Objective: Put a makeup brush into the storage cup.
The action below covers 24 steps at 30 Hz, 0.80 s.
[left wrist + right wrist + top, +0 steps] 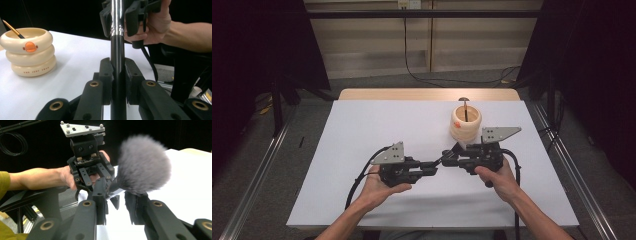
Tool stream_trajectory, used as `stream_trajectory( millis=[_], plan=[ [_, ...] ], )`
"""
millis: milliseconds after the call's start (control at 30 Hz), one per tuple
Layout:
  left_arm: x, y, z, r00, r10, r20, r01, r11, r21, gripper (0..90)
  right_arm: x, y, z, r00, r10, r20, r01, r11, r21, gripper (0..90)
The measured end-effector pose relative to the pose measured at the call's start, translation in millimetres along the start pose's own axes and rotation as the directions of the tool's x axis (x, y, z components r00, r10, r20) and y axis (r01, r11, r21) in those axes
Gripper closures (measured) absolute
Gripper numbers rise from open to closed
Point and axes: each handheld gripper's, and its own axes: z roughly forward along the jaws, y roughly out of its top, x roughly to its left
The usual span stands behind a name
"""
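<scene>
Both tongs face each other: left tongs (117, 82) clamp the makeup brush (117, 45) handle; right tongs (117, 202) stand apart around its bristles. Brush axis runs between them; cream holder (465, 122) lies beyond the right tongs on the tabletop (362, 130).

"THE JUDY SWAN" on cream holder (30, 51)

a white-topped counter (362, 130) is standing on grey floor (377, 80), dark curtains (257, 45) hanging either side, cables (452, 80) trailing along a pale wall (362, 40).
</scene>
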Motion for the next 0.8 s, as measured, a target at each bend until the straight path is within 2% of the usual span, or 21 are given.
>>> stream_trajectory(
  millis=[133,300,400,500,800],
  plan=[
    [0.9,-1.0,2.2,1.0,0.0,-0.004,0.0,1.0,0.007,78.0,-0.2,-0.7,1.3,0.9999,0.001,-0.014,-0.002,1.0,-0.003,76.3],
    [2.1,-2.5,3.7,0.9999,-0.005,-0.01,0.005,0.9999,0.012,76.9,-0.1,-1.1,1.5,0.9999,0.001,-0.017,-0.001,1.0,0.001,77.0],
    [4.3,-3.9,3.9,0.9995,-0.019,-0.025,0.02,0.9997,0.011,71.1,0.0,-1.0,1.2,0.9999,0.001,-0.012,-0.001,1.0,0.002,77.1],
    [4.9,-4.1,2.7,0.9991,-0.018,-0.037,0.019,0.9997,0.014,69.6,0.1,-1.0,1.1,1.0,-0.001,-0.006,0.001,1.0,0.004,77.1],
    [5.1,-8.5,1.1,0.9967,-0.036,-0.074,0.037,0.9992,0.018,56.2,0.4,-0.4,-0.9,0.9998,-0.005,0.019,0.005,1.0,0.001,77.2]
  ],
)
